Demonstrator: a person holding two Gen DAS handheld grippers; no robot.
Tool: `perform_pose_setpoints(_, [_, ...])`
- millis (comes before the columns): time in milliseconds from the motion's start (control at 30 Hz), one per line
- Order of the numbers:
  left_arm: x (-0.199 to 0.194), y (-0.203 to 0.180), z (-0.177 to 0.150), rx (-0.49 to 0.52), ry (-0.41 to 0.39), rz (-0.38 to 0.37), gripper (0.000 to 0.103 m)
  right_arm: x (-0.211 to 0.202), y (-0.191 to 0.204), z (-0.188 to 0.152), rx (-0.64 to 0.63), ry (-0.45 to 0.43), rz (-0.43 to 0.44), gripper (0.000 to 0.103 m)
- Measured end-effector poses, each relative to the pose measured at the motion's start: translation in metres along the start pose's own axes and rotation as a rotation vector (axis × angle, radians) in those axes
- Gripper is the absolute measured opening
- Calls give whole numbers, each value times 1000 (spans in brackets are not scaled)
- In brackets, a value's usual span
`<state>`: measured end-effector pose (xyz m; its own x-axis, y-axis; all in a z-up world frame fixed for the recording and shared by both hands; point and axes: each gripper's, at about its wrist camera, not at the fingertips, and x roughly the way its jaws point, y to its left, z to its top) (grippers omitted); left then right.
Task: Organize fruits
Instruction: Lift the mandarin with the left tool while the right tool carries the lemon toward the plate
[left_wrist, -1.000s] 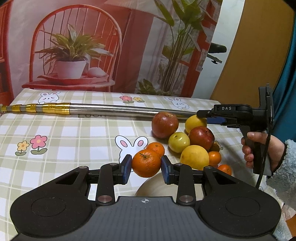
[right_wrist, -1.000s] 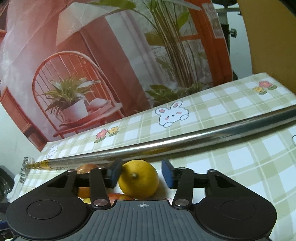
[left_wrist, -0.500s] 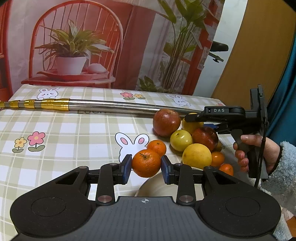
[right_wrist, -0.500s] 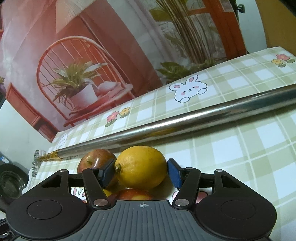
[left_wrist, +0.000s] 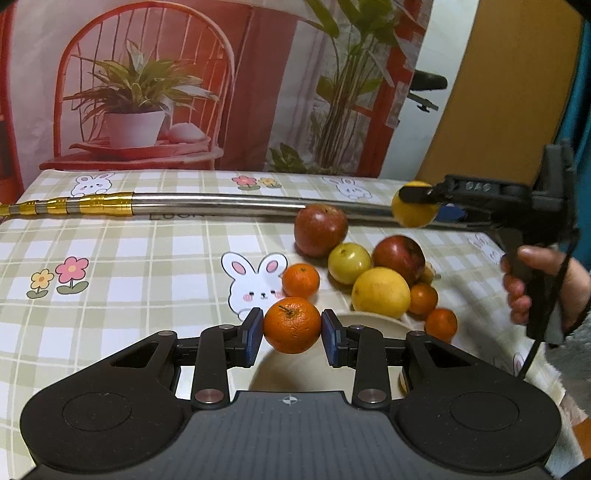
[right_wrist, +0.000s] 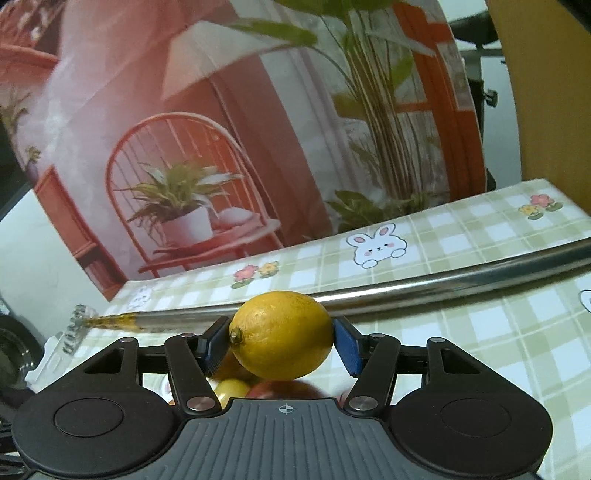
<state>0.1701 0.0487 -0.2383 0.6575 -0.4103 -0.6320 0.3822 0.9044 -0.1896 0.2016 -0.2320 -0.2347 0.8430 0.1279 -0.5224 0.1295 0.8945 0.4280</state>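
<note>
Although the left gripper's (left_wrist: 291, 325) body hides most of the cream plate (left_wrist: 373, 320) beneath it, its blue pads clamp a mandarin (left_wrist: 291, 325) squarely between them, above the plate's near rim. The right gripper (right_wrist: 280, 341) pinches a lemon (right_wrist: 281, 334) end to end, lifted over the fruit pile (left_wrist: 369, 266), which its own body mostly hides.

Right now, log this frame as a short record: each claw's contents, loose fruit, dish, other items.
left claw: shut on round orange mandarin, above cream dish
right claw: shut on yellow lemon, lifted
loose fruit: red apples, yellow fruits, small oranges, clustered on checked tablecloth
other: long steel pole lying behind the fruit
</note>
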Motion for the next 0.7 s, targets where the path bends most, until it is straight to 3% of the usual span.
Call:
perform_pose_setpoints(333, [4, -6, -16, 50, 77, 19, 36, -57, 10, -37, 16, 12, 4, 56])
perform_pose_setpoints(700, [10, -21, -21, 104, 120, 71, 36, -78, 18, -52, -4, 32, -4, 56])
